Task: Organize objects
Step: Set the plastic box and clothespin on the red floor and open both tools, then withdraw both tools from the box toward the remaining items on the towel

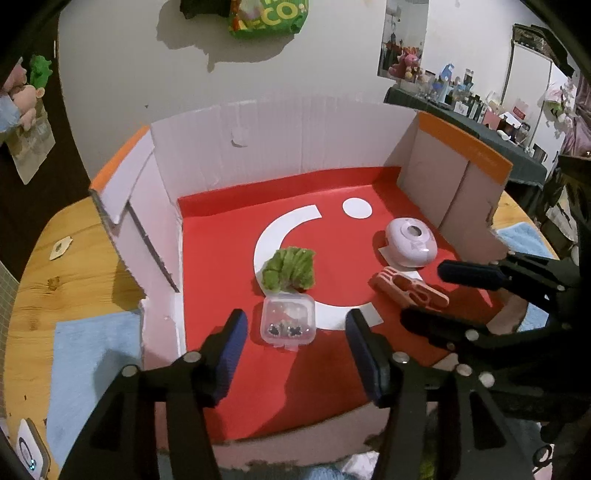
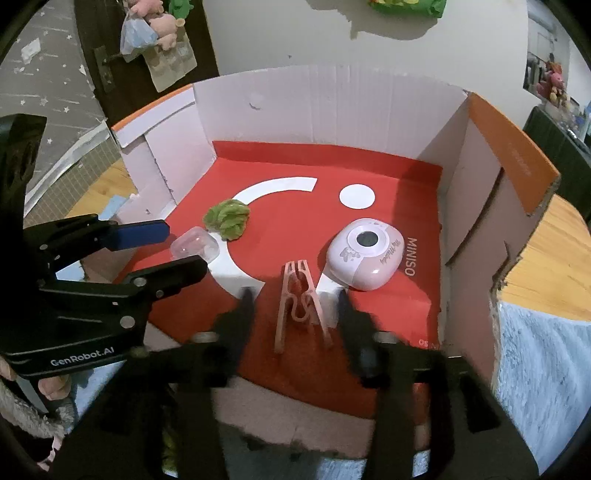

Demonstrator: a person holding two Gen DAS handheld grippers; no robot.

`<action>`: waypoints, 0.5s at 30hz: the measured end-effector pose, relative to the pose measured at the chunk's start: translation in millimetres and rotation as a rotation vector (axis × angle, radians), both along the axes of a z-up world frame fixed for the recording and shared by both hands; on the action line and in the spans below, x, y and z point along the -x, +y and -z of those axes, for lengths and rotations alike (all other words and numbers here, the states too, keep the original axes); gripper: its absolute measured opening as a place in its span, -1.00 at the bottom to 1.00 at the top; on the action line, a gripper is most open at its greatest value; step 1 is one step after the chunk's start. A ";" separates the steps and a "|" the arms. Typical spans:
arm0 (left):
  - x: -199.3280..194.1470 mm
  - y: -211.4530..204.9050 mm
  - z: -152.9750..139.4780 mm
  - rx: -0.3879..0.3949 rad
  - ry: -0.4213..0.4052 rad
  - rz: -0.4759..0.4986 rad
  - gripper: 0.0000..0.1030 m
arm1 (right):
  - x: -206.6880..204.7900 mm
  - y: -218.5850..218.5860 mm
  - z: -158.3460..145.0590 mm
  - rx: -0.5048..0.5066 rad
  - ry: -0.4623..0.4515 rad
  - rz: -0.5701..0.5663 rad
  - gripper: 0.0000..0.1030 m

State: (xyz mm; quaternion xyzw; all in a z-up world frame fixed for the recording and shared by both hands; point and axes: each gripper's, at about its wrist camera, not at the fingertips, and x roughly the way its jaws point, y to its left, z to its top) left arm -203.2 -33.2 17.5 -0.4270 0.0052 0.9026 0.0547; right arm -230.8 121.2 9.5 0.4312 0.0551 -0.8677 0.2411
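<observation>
An open cardboard box with a red floor (image 1: 229, 376) (image 2: 399, 177) holds four things. A small clear plastic case (image 1: 288, 320) (image 2: 195, 246) lies near the front, a green toy lettuce (image 1: 290, 268) (image 2: 228, 218) just behind it. A pink clothes peg (image 1: 410, 288) (image 2: 302, 303) lies flat in front of a pink rounded Miniso gadget (image 1: 410, 242) (image 2: 365, 258). My left gripper (image 1: 295, 325) (image 2: 173, 247) is open, its fingers either side of the clear case. My right gripper (image 2: 295, 301) (image 1: 424, 291) is open, its fingers either side of the peg.
The box has tall white walls (image 1: 280, 147) with orange flaps (image 2: 517, 155) at left, back and right. It stands on a wooden table (image 1: 62, 273) with blue cloths (image 1: 88, 369) (image 2: 543, 369) on both sides. A green snack bag (image 1: 266, 18) hangs on the wall.
</observation>
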 end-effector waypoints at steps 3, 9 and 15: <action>-5.6 -1.8 -2.8 -0.004 0.009 -0.005 0.21 | -6.1 2.6 -4.7 0.016 0.013 0.003 0.13; -16.6 -7.2 -4.8 -0.018 0.013 -0.018 0.21 | -15.1 5.8 -11.0 0.037 0.025 0.012 0.14; -30.6 -11.4 -6.1 -0.031 0.016 -0.028 0.23 | -31.2 8.4 -18.1 0.043 0.054 0.019 0.30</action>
